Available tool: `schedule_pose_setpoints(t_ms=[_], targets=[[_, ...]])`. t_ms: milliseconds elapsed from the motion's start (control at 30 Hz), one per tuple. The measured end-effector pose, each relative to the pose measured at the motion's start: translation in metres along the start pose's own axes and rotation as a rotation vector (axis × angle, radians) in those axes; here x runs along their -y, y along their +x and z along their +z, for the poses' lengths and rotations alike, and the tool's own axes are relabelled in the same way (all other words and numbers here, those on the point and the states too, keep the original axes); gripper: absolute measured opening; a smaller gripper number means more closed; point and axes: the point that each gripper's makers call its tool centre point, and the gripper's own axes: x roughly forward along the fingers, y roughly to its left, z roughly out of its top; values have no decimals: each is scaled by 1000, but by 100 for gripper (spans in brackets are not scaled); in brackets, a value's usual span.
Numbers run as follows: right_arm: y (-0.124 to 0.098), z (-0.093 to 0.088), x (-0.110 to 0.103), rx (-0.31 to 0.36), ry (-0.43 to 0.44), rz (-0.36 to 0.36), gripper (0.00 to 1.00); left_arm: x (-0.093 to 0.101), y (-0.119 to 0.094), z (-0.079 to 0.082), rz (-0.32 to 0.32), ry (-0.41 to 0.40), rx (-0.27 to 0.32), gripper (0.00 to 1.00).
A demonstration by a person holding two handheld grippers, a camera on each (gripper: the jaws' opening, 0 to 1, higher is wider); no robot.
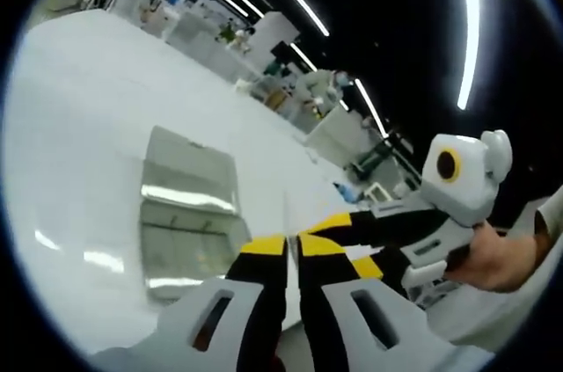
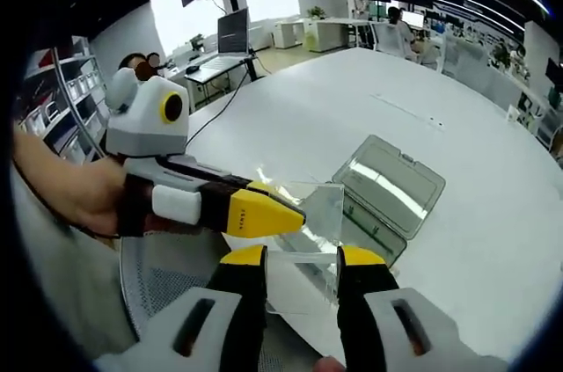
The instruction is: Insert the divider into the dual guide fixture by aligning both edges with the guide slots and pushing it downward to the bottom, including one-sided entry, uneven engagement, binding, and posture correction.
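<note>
Item: my left claw (image 1: 292,253), black jaws with yellow tips, pressed nearly together on the thin edge of a clear divider (image 2: 318,207). In the right gripper view it (image 2: 295,215) pinched that transparent, glossy sheet. My right claw (image 2: 301,258), jaws parted, flanked the sheet's lower edge; grip uncertain. Beyond lay the clear plastic guide fixture (image 2: 391,183), rectangular and ribbed, flat on the smooth white worktop (image 2: 493,240). Farther off: office desks, monitors, ceiling light strips.
</note>
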Motion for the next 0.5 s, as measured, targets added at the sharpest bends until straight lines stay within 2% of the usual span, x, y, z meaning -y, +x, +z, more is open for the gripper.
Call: schedule_pose_setpoints(t_ms=[500], targets=[[-1,3,0,24,-11,-12,29,4,1,3,-28,-23,9,0]])
